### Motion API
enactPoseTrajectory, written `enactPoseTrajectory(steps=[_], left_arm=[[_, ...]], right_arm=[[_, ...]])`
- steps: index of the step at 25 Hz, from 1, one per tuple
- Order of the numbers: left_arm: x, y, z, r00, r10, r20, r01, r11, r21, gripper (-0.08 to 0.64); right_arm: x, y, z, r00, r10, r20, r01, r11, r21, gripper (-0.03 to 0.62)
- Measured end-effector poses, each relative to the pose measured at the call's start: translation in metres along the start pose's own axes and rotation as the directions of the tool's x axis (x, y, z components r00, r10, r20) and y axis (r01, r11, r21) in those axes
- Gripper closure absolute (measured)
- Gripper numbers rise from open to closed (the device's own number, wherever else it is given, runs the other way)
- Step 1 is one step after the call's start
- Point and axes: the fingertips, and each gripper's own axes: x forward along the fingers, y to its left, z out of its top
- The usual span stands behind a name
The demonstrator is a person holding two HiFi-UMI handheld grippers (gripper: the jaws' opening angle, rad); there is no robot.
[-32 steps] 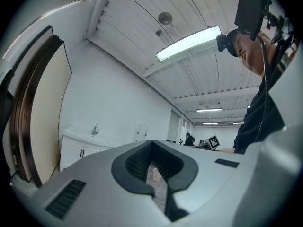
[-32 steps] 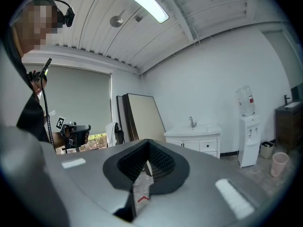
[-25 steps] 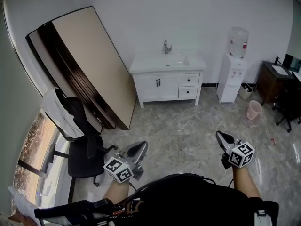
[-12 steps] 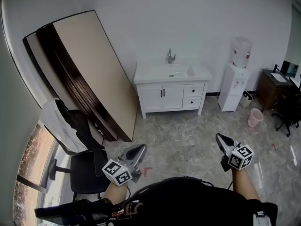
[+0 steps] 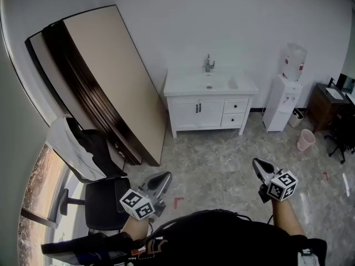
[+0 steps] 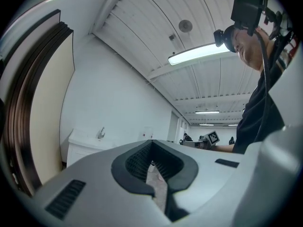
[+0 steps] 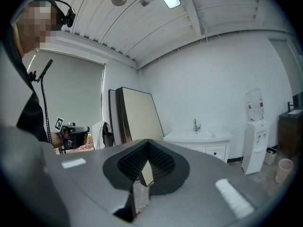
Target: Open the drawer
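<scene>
Two drawers point(image 5: 235, 106): both shut, stacked at the right end of the vanity point(image 5: 195, 108), way across the floor against the far wall.
Left gripper point(image 5: 161, 178): jaws pressed together, nothing in them, well short of the vanity and pointing its way.
Right gripper point(image 5: 259, 165): jaws pressed together too, empty, well apart from the left one.
Dispenser point(image 5: 284, 96): just right of the vanity.
Boards point(image 5: 105, 76): leaning on the wall, left.
Chair point(image 5: 102, 204): right beside the left gripper.

White cabinet point(image 5: 186, 115), white drawers point(image 5: 242, 106) with dark knobs point(image 5: 235, 107), beige panel point(image 5: 105, 65), grey marbled floor point(image 5: 222, 159), pink bin point(image 5: 305, 139), black chair point(image 5: 105, 209)
</scene>
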Motion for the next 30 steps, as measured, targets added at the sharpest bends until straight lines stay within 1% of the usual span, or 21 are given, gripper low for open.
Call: enactPoseTrajectory(steps=[3, 6, 11, 18, 23, 26, 30], left_arm=[[0.016, 0.008, -0.003, 1.000, 0.014, -0.013, -0.014, 1.000, -0.010, 0.566], [0.043, 0.010, -0.006, 1.000, 0.011, -0.015, -0.011, 1.000, 0.002, 0.566], [0.100, 0.008, -0.008, 0.999, 0.039, -0.019, -0.039, 0.999, 0.000, 0.566], [0.193, 0.000, -0.004, 0.998, 0.067, 0.001, -0.067, 0.998, 0.010, 0.566], [0.248, -0.004, -0.009, 0.997, 0.073, 0.013, -0.073, 0.997, 0.006, 0.566], [0.272, -0.006, -0.012, 0.996, 0.090, 0.007, -0.090, 0.996, -0.003, 0.566], [0.306, -0.007, -0.013, 0.996, 0.086, -0.006, -0.086, 0.996, -0.018, 0.566]], right_arm=[[0.010, -0.017, -0.004, 1.000, 0.005, -0.006, -0.005, 1.000, 0.013, 0.594], [0.019, -0.046, -0.006, 1.000, 0.011, -0.026, -0.011, 1.000, -0.001, 0.594], [0.031, -0.107, 0.007, 0.999, 0.041, -0.024, -0.041, 0.999, -0.007, 0.594], [0.043, -0.194, 0.037, 0.996, 0.084, -0.012, -0.085, 0.996, -0.035, 0.594], [0.038, -0.250, 0.046, 0.996, 0.090, -0.016, -0.091, 0.996, -0.027, 0.594], [0.035, -0.276, 0.046, 0.996, 0.092, -0.016, -0.092, 0.996, -0.023, 0.594], [0.035, -0.310, 0.051, 0.996, 0.083, -0.025, -0.083, 0.997, -0.005, 0.594]])
